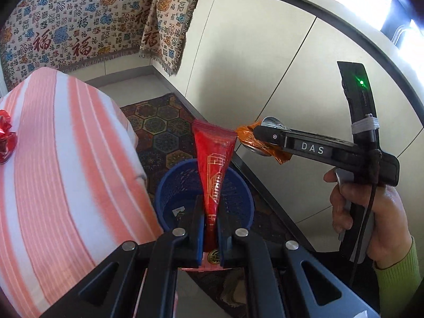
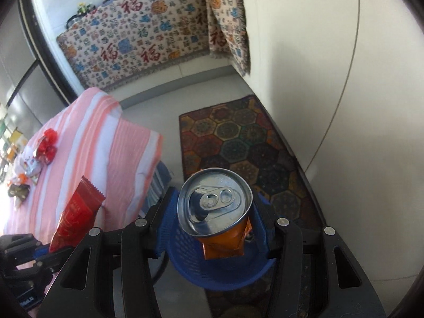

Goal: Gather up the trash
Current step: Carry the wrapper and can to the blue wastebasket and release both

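The surface [image 2: 87, 143], covered in a pink-and-white striped cloth, lies to the left of the right fingers [image 2: 169, 204] and forward of them. On its far-left part rest crumpled red wrappers [image 2: 47, 145], a white-and-silver wrapper [image 2: 30, 165] and further small scraps, not identifiable.

The floor [image 2: 153, 122] is pale grey. On it lies a dark rug [image 2: 238, 143] with hexagon patterning, forward of the right fingers and alongside the white wall. A blue mesh basket [image 1: 185, 185] stands on the floor directly ahead of the left fingers [image 1: 197, 220], beside the surface's edge; whether it touches the rug cannot be determined.
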The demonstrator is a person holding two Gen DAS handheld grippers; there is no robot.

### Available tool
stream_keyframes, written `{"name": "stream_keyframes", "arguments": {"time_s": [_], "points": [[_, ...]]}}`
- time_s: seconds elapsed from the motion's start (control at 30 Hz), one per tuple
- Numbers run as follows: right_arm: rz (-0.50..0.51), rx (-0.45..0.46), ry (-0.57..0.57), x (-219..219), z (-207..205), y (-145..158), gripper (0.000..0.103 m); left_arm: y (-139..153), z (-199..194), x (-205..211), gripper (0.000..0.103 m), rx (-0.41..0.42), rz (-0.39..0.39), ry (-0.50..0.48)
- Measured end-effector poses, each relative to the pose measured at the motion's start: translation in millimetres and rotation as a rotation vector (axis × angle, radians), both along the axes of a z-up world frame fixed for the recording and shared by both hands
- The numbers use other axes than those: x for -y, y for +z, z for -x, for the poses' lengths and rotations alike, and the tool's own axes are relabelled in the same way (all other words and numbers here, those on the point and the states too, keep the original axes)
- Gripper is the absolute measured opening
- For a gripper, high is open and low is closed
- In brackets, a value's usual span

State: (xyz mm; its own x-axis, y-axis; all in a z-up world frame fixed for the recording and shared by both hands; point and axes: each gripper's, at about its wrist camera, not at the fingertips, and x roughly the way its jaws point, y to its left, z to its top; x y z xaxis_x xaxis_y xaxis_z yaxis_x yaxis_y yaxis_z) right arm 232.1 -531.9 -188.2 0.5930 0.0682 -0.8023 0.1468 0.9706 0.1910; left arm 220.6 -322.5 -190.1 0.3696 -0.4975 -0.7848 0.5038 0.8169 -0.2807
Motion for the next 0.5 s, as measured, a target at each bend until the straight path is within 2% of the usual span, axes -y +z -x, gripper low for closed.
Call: {"name": "stream_keyframes", "arguments": {"time_s": [0.5], "points": [[-0.121, -0.017, -0.074, 35.1, -8.1, -15.4, 0.054, -61.8, -33.4, 62.1, 0.007, -0.06, -0.056, -0.042]]}}
